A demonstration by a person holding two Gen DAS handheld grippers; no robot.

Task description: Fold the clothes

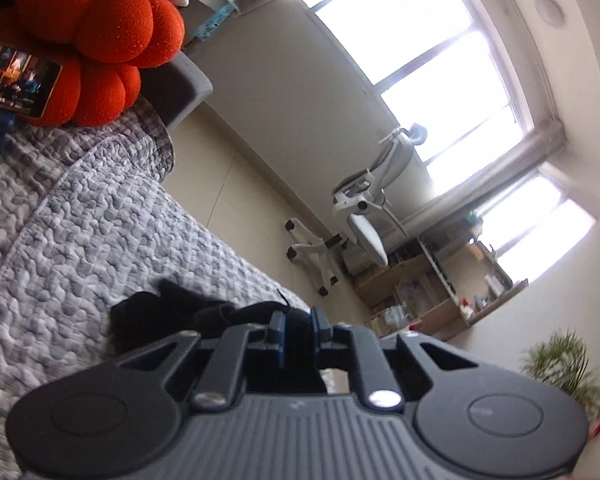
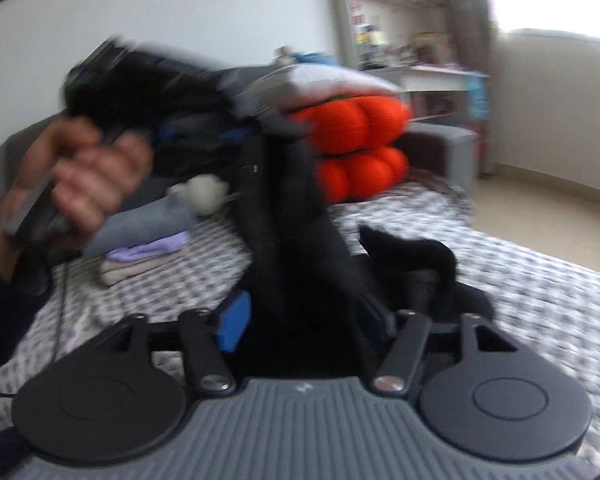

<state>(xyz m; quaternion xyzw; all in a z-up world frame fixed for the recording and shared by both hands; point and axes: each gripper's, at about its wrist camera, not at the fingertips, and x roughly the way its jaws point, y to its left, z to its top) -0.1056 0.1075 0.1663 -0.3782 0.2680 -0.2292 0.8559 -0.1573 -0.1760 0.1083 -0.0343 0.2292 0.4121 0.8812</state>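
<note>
While hanging, black garment (image 2: pixel 296 216) between right claw (image 2: pixel 304 320) fingers

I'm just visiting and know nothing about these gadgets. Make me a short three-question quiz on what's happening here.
1. True or false: the left gripper is clamped on the black garment.
2. What colour are the round cushions?
A. green B. orange C. white
3. What lies beside the hand on the quilted bedspread?

Key: 1 true. 2 B. 3 a stack of folded clothes.
</note>
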